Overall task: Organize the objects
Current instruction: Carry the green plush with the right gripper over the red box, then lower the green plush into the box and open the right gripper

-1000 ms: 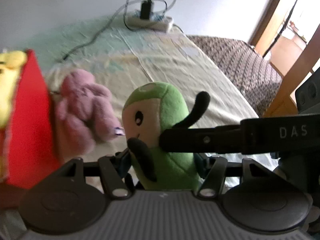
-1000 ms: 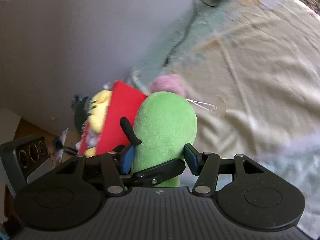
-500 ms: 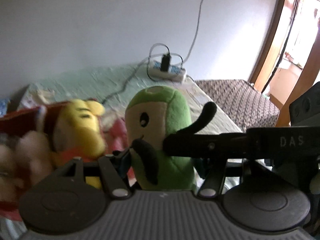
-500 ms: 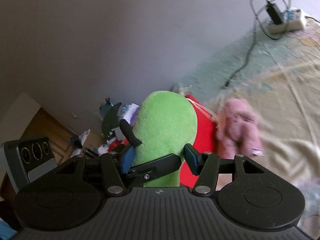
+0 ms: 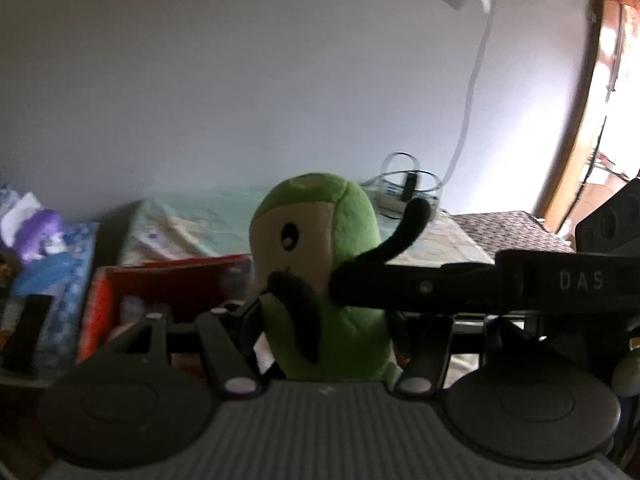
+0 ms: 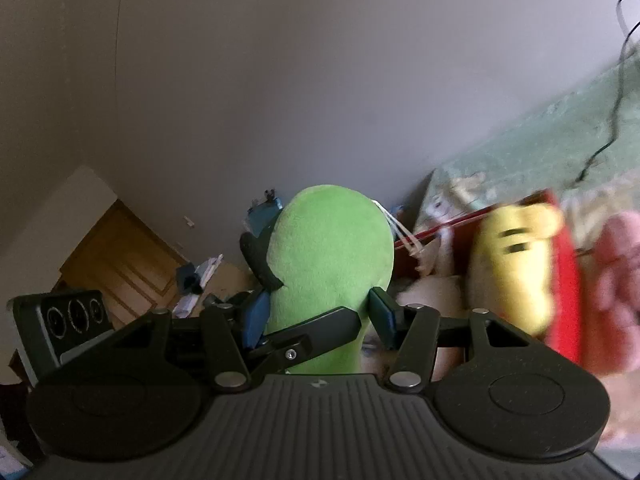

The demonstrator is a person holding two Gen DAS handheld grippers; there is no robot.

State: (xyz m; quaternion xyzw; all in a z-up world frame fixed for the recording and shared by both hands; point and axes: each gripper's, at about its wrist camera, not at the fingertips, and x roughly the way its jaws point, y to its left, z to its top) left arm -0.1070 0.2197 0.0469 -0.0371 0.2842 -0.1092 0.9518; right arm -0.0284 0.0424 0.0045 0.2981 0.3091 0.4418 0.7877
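The green plush toy [image 5: 320, 280] is up in the air, upright, clamped by both grippers at once, with its cream face and dark eye turned to the left wrist camera and its plain green back [image 6: 328, 280] to the right one. It looks light and soft: the stuffing gives under the pads, so it should neither break nor slip easily, though it may sag or twist if squeezed only at an edge. The thick lower body is the sound place to take it, and that is where it is held; the thin black arm [image 5: 404, 232] sticking out at the side would be a poor hold. The left gripper [image 5: 320, 332] has its jaws closed on the base of the toy, and the right gripper [image 6: 320, 316] has its blue pads pressed on either flank, one of its fingers crossing the left camera's view. Just beyond stands a red box [image 6: 564, 280] with a yellow plush [image 6: 516, 264] in it and a pink plush [image 6: 616, 280] beside it, all on a bed [image 5: 440, 240] against the wall; the box is probably where the green toy belongs.
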